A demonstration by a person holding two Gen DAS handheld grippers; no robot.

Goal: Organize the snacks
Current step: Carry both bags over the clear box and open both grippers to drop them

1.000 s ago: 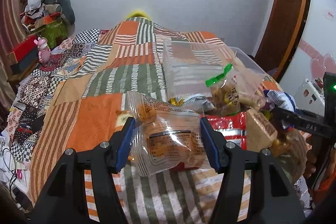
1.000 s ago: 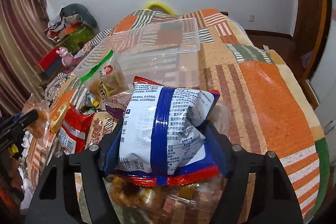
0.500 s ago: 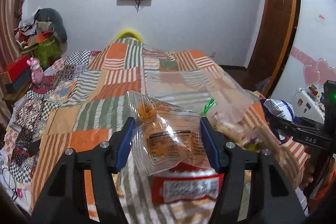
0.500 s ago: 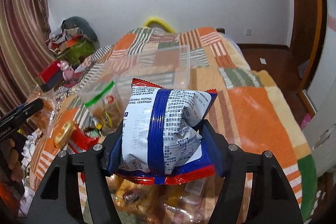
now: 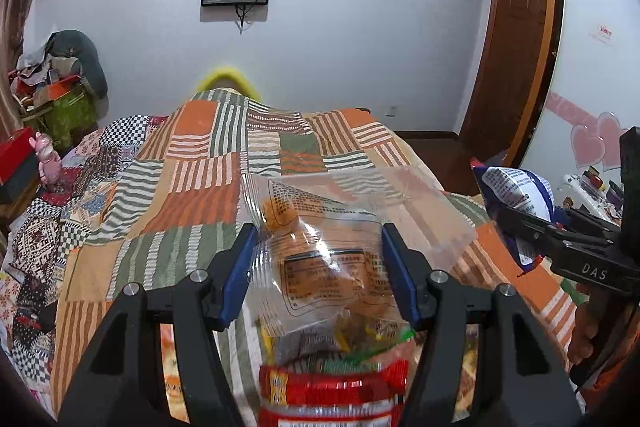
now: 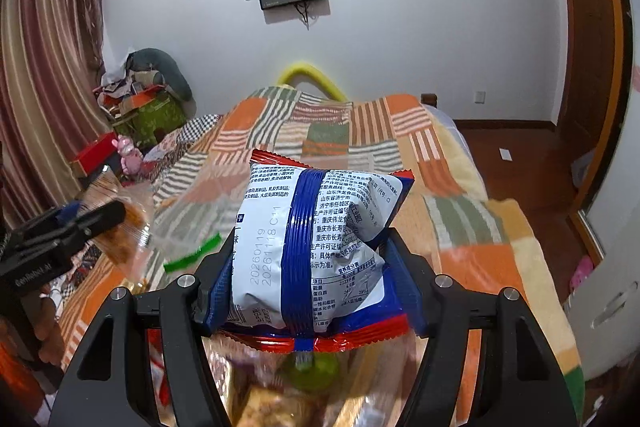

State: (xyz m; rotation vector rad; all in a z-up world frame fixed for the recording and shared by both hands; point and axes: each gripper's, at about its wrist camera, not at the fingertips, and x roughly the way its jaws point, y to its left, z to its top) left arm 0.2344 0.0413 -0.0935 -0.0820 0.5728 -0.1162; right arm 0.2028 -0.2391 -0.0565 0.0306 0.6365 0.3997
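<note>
My left gripper (image 5: pixel 318 267) is shut on a clear snack packet (image 5: pixel 324 259) with orange pieces and black print, held up above the bed. My right gripper (image 6: pixel 308 275) is shut on a white and blue snack bag (image 6: pixel 316 243) with red crimped ends, also lifted. The right gripper and its bag show at the right of the left wrist view (image 5: pixel 516 203). The left gripper and its packet show at the left of the right wrist view (image 6: pixel 116 227). A clear plastic box (image 5: pixel 424 211) lies on the bed beyond the left packet. More snack packets (image 5: pixel 332 387) lie below both grippers, blurred.
A patchwork bedspread (image 5: pixel 192 195) covers the bed. A bag with a green zip strip (image 6: pixel 192 259) lies among the snacks. Clutter and a pink toy (image 5: pixel 48 163) stand at the left wall. A wooden door (image 5: pixel 516 59) and wardrobe are at the right.
Both grippers have risen with their packets, so the snack pile has dropped low in both views and the wall screens have come into view. Both grips are unchanged.
</note>
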